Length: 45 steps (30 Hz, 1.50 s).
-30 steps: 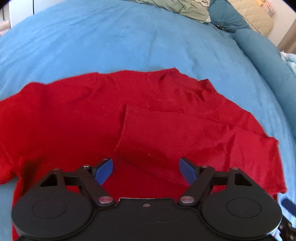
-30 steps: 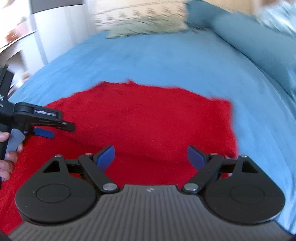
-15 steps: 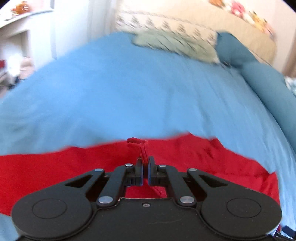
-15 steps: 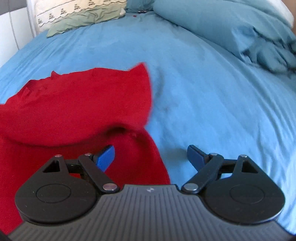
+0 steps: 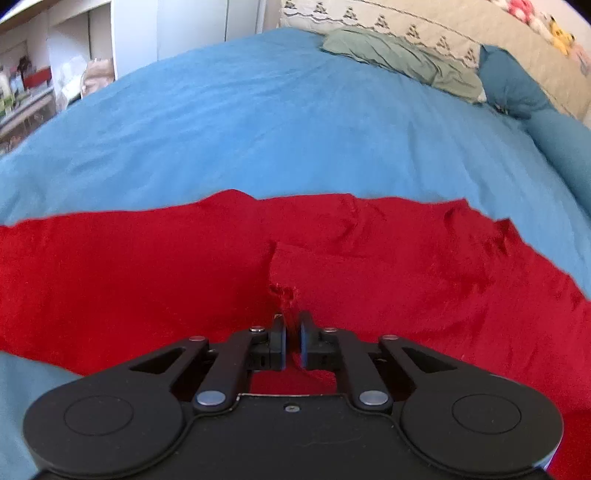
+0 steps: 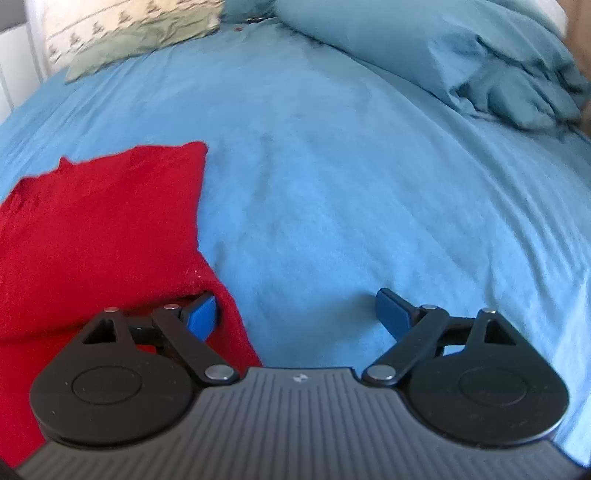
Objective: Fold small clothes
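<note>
A red knit garment (image 5: 147, 273) lies spread on the blue bedspread (image 5: 258, 140). My left gripper (image 5: 291, 332) is shut on a pinch of its red fabric, a folded sleeve end that bunches just ahead of the pads. In the right wrist view the same garment (image 6: 96, 236) fills the lower left, with a fold along its right edge. My right gripper (image 6: 295, 314) is open and empty. Its left finger (image 6: 201, 314) rests against the garment's right edge and its right finger (image 6: 391, 310) is over bare bedspread (image 6: 351, 184).
A green pillow (image 5: 399, 59) and a patterned cream pillow (image 5: 424, 26) lie at the head of the bed. A rumpled teal duvet (image 6: 461, 62) is piled at the far right. White shelves (image 5: 55, 74) stand off the bed's left side.
My left gripper closed on the red sleeve fabric and has carried it over the garment. My right gripper swung right, from over the garment to its right edge, staying open.
</note>
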### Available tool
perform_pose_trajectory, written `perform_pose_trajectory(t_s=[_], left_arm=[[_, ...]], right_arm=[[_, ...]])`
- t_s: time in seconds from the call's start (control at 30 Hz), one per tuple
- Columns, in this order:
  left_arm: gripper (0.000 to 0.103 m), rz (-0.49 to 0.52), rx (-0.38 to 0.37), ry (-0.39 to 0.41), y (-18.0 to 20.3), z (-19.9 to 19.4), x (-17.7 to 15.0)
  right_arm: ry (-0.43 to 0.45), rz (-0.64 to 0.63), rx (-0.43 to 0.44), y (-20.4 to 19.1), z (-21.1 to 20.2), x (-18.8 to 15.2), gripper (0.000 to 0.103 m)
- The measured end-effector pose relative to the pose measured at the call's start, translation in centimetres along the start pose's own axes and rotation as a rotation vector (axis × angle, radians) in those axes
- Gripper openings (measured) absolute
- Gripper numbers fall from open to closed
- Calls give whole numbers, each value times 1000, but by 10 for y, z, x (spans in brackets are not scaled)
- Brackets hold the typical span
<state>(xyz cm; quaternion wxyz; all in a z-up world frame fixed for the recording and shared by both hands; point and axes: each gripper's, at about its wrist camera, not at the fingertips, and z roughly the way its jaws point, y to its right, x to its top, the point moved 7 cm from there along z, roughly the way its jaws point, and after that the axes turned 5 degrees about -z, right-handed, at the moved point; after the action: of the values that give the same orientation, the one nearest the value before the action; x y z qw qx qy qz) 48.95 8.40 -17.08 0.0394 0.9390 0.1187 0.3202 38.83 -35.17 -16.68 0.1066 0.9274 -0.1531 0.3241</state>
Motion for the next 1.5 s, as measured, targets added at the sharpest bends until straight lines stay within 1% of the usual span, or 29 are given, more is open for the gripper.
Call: perform_pose_trajectory(t_s=[0.03, 0.07, 0.1, 0.17, 0.2, 0.27, 0.33, 0.4, 0.43, 0.5, 0.57, 0.6, 0.63, 0.67, 0.7, 0.8, 0.9, 1.0, 1.1, 1.13, 1.17, 1.2, 1.23, 1.27, 1.37, 1.5], left_arm=[[20, 21, 18, 2, -2, -5, 0], [31, 40, 38, 3, -2, -8, 1], [34, 62, 65, 7, -6, -14, -1], [49, 95, 107, 20, -13, -29, 0], [51, 109, 110, 32, -13, -36, 1], [58, 144, 67, 41, -5, -45, 3], [61, 179, 21, 44, 10, -44, 5], [61, 196, -17, 31, 25, -34, 3], [61, 195, -33, 17, 32, -25, 0], [61, 207, -44, -7, 41, -7, -7], [62, 221, -22, -39, 44, 9, -17], [62, 225, -13, -44, 44, 15, -22], [62, 232, -14, -29, 44, 16, -23], [62, 236, -13, -24, 44, 15, -23], [62, 237, -14, -27, 44, 14, -23], [62, 231, -27, -44, 42, 10, -17], [62, 226, -21, -14, 38, -7, -6], [62, 208, -24, 37, 27, -35, 7], [64, 169, -26, 79, 6, -76, 20], [69, 151, -26, 87, -2, -87, 23], [81, 128, -24, 90, -12, -98, 27], [87, 106, -23, 94, -20, -107, 28], [97, 71, -26, 97, -34, -117, 30], [99, 28, -32, 99, -49, -126, 32], [99, -86, -28, 83, -94, -141, 35], [99, -213, 19, 74, -155, -149, 36]], right_arm=[[-3, -17, 2, -1, -2, 1, 103], [-7, -31, 5, -1, -5, 4, 103], [-9, -45, 2, -2, -11, 6, 103], [3, -91, -2, -10, -28, 15, 103], [26, -113, 12, -18, -38, 20, 103], [92, -147, 100, -40, -59, 32, 103], [127, -180, 181, -67, -64, 39, 103], [121, -198, 233, -92, -53, 41, 103], [114, -205, 238, -102, -45, 40, 103], [65, -216, 208, -114, -26, 35, 103], [13, -195, 181, -116, -9, 27, 103], [-17, -172, 171, -112, -2, 21, 103], [-31, -135, 181, -107, 4, 16, 103], [-8, -100, 210, -102, 4, 15, 103], [0, -95, 217, -99, 5, 15, 103], [-11, -126, 220, -99, 3, 18, 103], [14, -116, 225, -97, -12, 32, 103], [74, -115, 249, -103, -41, 50, 103], [128, -121, 275, -117, -77, 68, 103], [139, -118, 292, -123, -90, 72, 103], [148, -117, 308, -131, -103, 76, 103], [154, -120, 317, -137, -114, 79, 103], [161, -127, 322, -146, -125, 82, 103], [169, -137, 329, -155, -135, 83, 103], [171, -166, 348, -190, -156, 81, 103], [144, -175, 396, -241, -170, 67, 103]])
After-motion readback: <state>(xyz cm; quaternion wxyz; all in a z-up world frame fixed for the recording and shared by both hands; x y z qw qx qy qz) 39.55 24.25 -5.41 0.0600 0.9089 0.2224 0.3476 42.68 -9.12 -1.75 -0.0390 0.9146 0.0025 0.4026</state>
